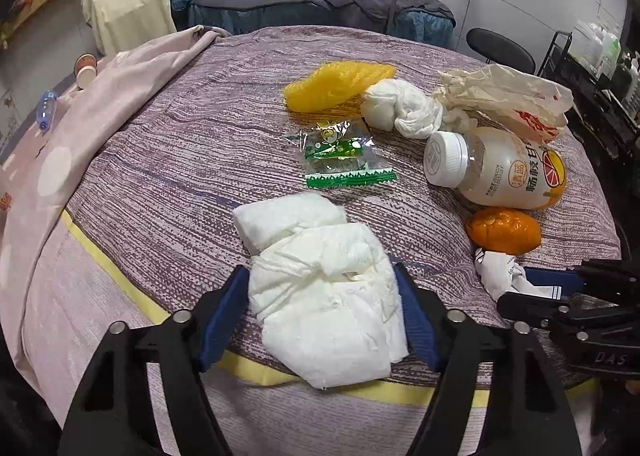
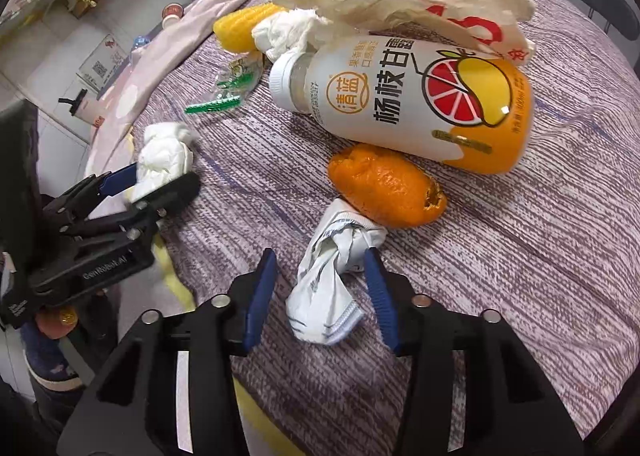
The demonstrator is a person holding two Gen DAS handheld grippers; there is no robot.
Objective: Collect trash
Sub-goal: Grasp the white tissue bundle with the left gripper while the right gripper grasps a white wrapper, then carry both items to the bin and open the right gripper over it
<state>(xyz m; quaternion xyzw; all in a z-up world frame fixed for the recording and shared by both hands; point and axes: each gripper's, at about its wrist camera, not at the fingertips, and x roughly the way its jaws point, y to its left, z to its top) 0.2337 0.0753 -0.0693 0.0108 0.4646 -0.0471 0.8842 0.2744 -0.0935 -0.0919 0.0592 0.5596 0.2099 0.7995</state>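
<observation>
In my left wrist view, my left gripper (image 1: pixel 322 310) has its blue fingers on both sides of a big crumpled white paper towel wad (image 1: pixel 320 288) near the edge of the purple striped bedspread (image 1: pixel 180 159). The jaws sit right at its sides, but I cannot tell if they squeeze it yet. It looks soft and light, so I think a pinch across the middle will do. Beyond it lie a clear green candy wrapper (image 1: pixel 340 155), a yellow mesh fruit net (image 1: pixel 336 85) and a white drink bottle with an orange label (image 1: pixel 496 171). In my right wrist view, my right gripper (image 2: pixel 320 292) is open around a small twisted white face mask (image 2: pixel 332 284), which touches a squashed orange peel (image 2: pixel 386 185). The mask looks floppy and light; I would grab its thick knotted middle.
</observation>
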